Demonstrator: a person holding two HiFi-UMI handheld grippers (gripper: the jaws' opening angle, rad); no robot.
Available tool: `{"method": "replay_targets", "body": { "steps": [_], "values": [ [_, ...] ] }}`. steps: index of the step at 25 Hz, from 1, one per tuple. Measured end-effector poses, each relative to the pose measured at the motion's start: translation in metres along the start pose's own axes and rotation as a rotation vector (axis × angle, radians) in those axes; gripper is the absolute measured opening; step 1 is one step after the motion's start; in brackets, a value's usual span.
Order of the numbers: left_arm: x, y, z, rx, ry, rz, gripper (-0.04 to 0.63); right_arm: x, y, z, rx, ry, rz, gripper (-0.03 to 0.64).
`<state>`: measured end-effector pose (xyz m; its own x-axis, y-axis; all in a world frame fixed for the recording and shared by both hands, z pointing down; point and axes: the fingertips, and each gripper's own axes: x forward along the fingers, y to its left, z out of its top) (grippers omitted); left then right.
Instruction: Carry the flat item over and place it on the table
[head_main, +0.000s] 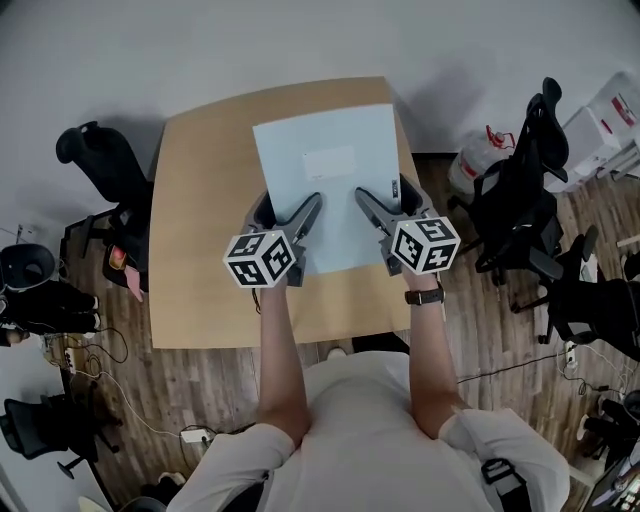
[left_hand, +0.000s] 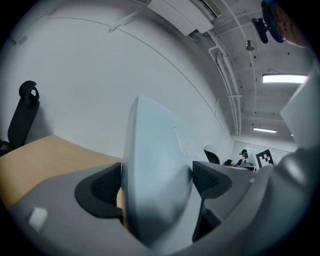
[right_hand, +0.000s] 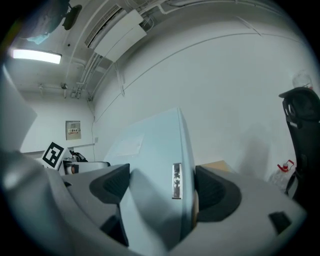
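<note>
Object: flat item (head_main: 328, 170), a pale blue sheet-like folder, over the table (head_main: 200, 210). I cannot tell if it is resting on the top or just above it.
Edges: its far and right edges run close to the table's far and right edges. Bare wood shows along the left side and the near side.
Left grip: left gripper (head_main: 287, 212), jaws clamped on the item's near edge, left part.
Right grip: right gripper (head_main: 390, 200), jaws clamped on the same edge, right part, at a small metal clip (right_hand: 176, 181).
Surface: tan wooden top.
Room: black left chair (head_main: 100, 160) and right chair (head_main: 520, 190) flank the table, which stands on a plank floor (head_main: 200, 385).
Arms: both forearms bare, stretched forward side by side, with a watch (head_main: 424, 296) on the right wrist.
</note>
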<state>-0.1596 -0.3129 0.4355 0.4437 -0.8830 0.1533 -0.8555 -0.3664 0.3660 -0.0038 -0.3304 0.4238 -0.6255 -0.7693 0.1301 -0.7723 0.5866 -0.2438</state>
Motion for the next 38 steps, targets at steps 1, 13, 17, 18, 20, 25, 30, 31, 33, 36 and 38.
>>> {"method": "replay_targets", "body": {
  "steps": [1, 13, 17, 18, 20, 25, 30, 31, 33, 36, 38],
  "values": [
    [0.006, 0.003, -0.003, -0.005, 0.011, 0.003, 0.453, 0.005, -0.005, -0.002, 0.005, 0.010, 0.001, 0.373],
    [0.061, 0.054, -0.019, -0.074, 0.073, 0.048, 0.453, 0.075, -0.043, -0.022, 0.026, 0.107, 0.017, 0.373],
    [0.075, 0.071, -0.032, -0.096, 0.104, 0.062, 0.453, 0.092, -0.055, -0.041, 0.068, 0.145, 0.006, 0.373],
    [0.079, 0.075, -0.036, -0.105, 0.111, 0.065, 0.453, 0.096, -0.058, -0.046, 0.076, 0.156, 0.002, 0.373],
    [0.087, 0.083, -0.046, -0.124, 0.128, 0.071, 0.453, 0.103, -0.064, -0.057, 0.094, 0.180, -0.007, 0.373],
    [0.100, 0.099, -0.075, -0.173, 0.173, 0.083, 0.453, 0.113, -0.078, -0.088, 0.134, 0.247, -0.023, 0.373],
    [0.111, 0.112, -0.101, -0.213, 0.218, 0.104, 0.453, 0.123, -0.090, -0.113, 0.158, 0.303, -0.036, 0.373],
    [0.113, 0.115, -0.106, -0.221, 0.228, 0.107, 0.453, 0.125, -0.092, -0.118, 0.162, 0.312, -0.039, 0.373],
    [0.116, 0.119, -0.114, -0.234, 0.246, 0.112, 0.453, 0.128, -0.094, -0.127, 0.169, 0.329, -0.044, 0.373],
    [0.120, 0.122, -0.128, -0.247, 0.273, 0.118, 0.453, 0.128, -0.102, -0.142, 0.186, 0.356, -0.051, 0.373],
    [0.124, 0.123, -0.138, -0.256, 0.293, 0.123, 0.453, 0.128, -0.107, -0.150, 0.200, 0.372, -0.058, 0.373]
  ]
}}
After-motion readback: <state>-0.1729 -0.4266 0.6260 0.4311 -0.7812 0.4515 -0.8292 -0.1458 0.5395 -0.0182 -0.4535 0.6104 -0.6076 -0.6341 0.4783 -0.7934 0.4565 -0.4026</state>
